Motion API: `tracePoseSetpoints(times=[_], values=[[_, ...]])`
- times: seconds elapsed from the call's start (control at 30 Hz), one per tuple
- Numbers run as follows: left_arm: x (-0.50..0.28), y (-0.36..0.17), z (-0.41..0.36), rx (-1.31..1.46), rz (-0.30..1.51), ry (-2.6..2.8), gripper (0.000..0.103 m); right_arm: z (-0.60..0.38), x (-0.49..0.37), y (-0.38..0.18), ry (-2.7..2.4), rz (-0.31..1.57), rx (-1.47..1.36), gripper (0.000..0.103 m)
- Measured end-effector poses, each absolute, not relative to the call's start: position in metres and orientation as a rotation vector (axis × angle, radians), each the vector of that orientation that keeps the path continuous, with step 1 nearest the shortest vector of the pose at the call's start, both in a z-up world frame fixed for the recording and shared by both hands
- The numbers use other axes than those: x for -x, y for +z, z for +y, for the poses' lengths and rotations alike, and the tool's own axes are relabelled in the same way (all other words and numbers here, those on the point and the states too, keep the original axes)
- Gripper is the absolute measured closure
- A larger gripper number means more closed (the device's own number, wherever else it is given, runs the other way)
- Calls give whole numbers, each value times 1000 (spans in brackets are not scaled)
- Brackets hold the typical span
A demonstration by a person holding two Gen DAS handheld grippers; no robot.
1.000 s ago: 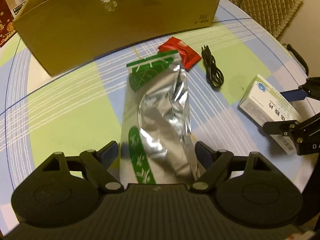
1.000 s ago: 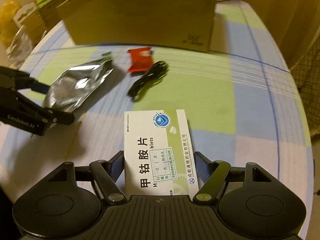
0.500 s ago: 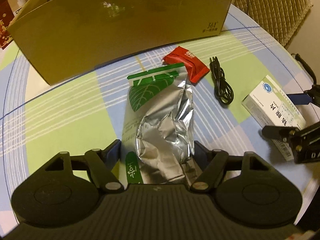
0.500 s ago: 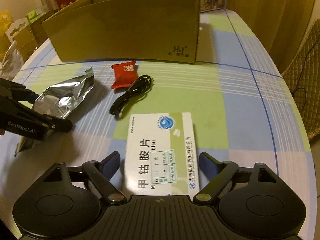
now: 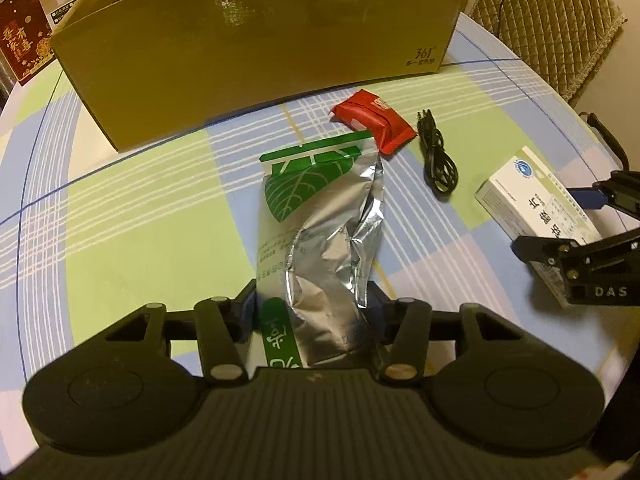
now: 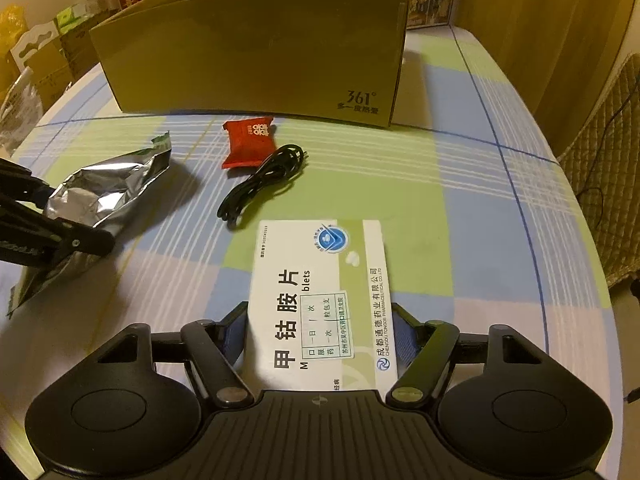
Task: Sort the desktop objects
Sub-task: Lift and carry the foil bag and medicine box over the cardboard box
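A crumpled silver foil pouch (image 5: 320, 220) with green print lies lengthwise on the checked tablecloth. Its near end sits between the fingers of my left gripper (image 5: 312, 304), whose jaws are closing and pinching it. The right wrist view shows the same pouch (image 6: 108, 188) in the left gripper (image 6: 76, 240). A white medicine box (image 6: 320, 280) lies between the fingers of my right gripper (image 6: 322, 320). Those jaws are closing too, with the pads against its long sides. From the left wrist view the medicine box (image 5: 520, 188) and the right gripper (image 5: 560, 220) show at the right edge.
A big open cardboard box (image 5: 260, 52) stands across the back of the table (image 5: 140, 220). In front of it lie a red snack packet (image 5: 372, 120) and a coiled black cable (image 5: 438, 160). A quilted chair (image 5: 552, 20) stands past the table's right rim.
The left jaws have narrowed onto the pouch, which is now crumpled and pinched. The right jaws widened around the medicine box, then came back in against it.
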State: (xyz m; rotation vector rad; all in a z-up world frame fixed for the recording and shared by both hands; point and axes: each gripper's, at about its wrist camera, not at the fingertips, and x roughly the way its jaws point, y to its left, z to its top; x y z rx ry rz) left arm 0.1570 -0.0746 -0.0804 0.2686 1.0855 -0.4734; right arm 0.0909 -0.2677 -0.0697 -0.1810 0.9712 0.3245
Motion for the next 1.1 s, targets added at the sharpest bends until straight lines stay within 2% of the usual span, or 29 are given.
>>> tracePoseSetpoints(times=[0.37, 1.1], values=[[-128, -60, -66, -216, 1073, -449, 57, -273, -74, -37, 317, 931, 103, 35], [-96, 16, -66, -216, 962, -430, 57, -279, -57, 31, 323, 859, 75, 35]])
